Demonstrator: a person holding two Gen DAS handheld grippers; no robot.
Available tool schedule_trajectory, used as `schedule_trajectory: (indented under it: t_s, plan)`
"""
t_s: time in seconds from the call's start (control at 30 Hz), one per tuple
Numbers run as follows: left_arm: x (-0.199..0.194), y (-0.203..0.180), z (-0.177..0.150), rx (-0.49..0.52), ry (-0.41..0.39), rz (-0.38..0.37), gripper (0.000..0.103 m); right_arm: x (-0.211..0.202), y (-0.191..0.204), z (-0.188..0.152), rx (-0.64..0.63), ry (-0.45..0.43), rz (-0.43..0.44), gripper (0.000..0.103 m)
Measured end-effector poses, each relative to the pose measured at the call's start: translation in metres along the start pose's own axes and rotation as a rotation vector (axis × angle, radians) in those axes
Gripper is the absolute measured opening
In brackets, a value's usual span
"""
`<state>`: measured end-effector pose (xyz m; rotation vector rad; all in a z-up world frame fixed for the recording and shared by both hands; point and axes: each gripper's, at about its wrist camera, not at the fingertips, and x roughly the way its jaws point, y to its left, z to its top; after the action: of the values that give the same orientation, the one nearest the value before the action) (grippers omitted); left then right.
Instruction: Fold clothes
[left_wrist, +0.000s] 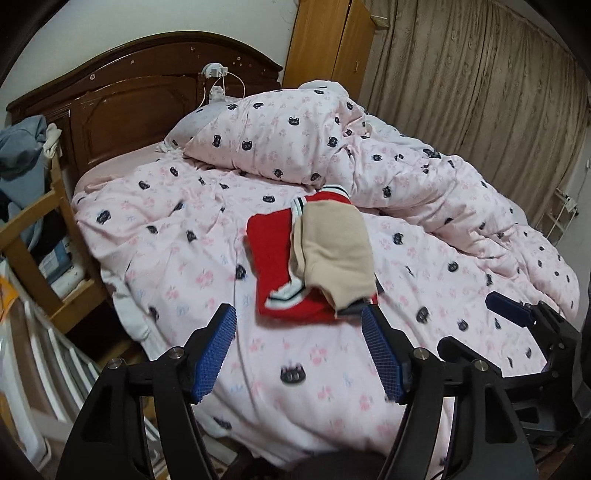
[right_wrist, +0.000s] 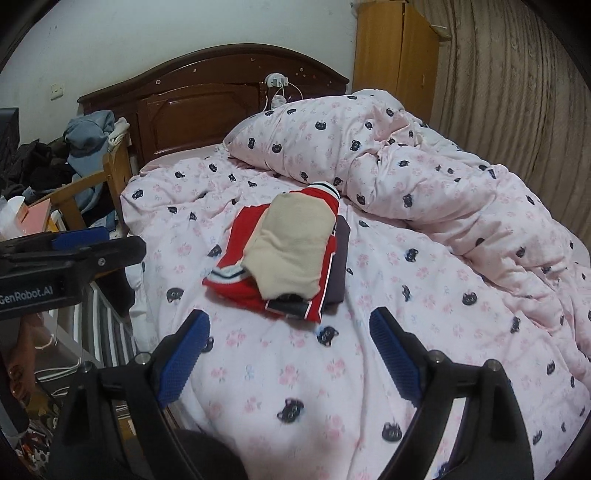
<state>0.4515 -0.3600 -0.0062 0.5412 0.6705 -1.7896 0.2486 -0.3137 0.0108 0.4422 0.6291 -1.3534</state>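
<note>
A folded beige garment (left_wrist: 334, 247) (right_wrist: 291, 245) lies on top of a folded red garment with striped trim (left_wrist: 275, 266) (right_wrist: 236, 273), which rests on a dark folded piece (right_wrist: 338, 266), all stacked mid-bed on the pink cat-print duvet (left_wrist: 184, 251) (right_wrist: 406, 314). My left gripper (left_wrist: 299, 325) is open and empty, held above the duvet just short of the stack. My right gripper (right_wrist: 290, 328) is open and empty, also just short of the stack. The right gripper also shows at the right edge of the left wrist view (left_wrist: 517, 321), and the left one at the left edge of the right wrist view (right_wrist: 74, 251).
The duvet is bunched into a ridge (left_wrist: 295, 144) (right_wrist: 369, 147) behind and right of the stack. A dark wooden headboard (left_wrist: 129, 107) (right_wrist: 207, 96) stands at the back. A wooden chair piled with clothes (left_wrist: 26, 158) (right_wrist: 88, 147) stands left of the bed. Curtains (left_wrist: 480, 92) hang on the right.
</note>
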Motion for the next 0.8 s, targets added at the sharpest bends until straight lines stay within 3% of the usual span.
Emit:
schedule_trajectory:
  t_s: [0.3, 0.8]
  plan:
    - [-0.028, -0.010, -0.022, 0.052, 0.001, 0.027, 0.065, -0.045, 0.011, -0.020, 0.020, -0.052, -0.003, 0.093]
    - [-0.049, -0.020, -0.036, 0.088, 0.003, 0.037, 0.065, -0.071, 0.020, -0.031, 0.017, -0.060, -0.004, 0.093]
